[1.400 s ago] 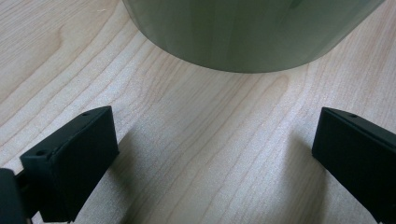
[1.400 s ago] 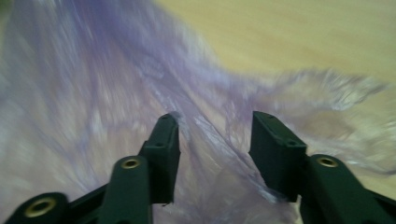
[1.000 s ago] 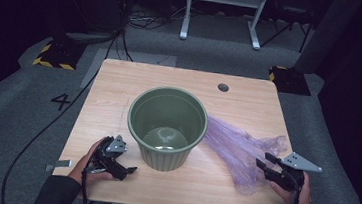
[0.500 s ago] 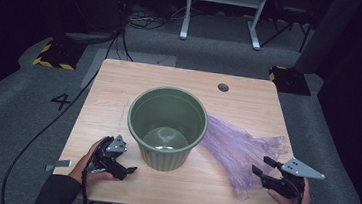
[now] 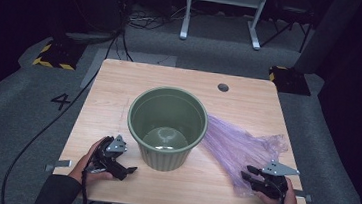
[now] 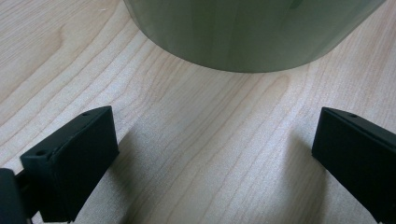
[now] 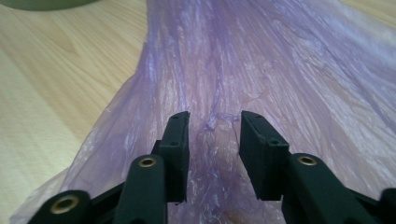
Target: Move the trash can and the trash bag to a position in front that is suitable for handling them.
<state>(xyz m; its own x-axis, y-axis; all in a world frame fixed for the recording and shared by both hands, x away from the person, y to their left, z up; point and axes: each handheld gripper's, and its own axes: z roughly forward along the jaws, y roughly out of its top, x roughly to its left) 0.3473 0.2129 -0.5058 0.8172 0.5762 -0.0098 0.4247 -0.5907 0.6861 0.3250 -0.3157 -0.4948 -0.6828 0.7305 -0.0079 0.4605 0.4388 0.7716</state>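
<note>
A green plastic pot [image 5: 166, 126] stands upright at the table's middle, with a little water or gloss at its bottom. A crumpled purple plastic bag [image 5: 237, 145] lies flat to its right. My right gripper [image 5: 247, 176] rests on the bag's near end. In the right gripper view its jaws [image 7: 215, 126] have just been closing and stand a narrow gap apart, with a raised pucker of the bag [image 7: 261, 60] between them; the pads are not pressed together. My left gripper [image 5: 125, 169] lies on the wood near the pot's left front, its jaws [image 6: 215, 154] wide open and empty, facing the pot's wall [image 6: 247, 32].
The wooden table [image 5: 119, 91] has a round cable hole [image 5: 223, 87] at the back right. Its near edge runs just behind both hands. Grey floor, a black cable and dark stands surround it.
My right gripper has dropped and shifted left onto the bag's near end, and its jaws stand narrower than before. The left gripper and the pot have not moved.
</note>
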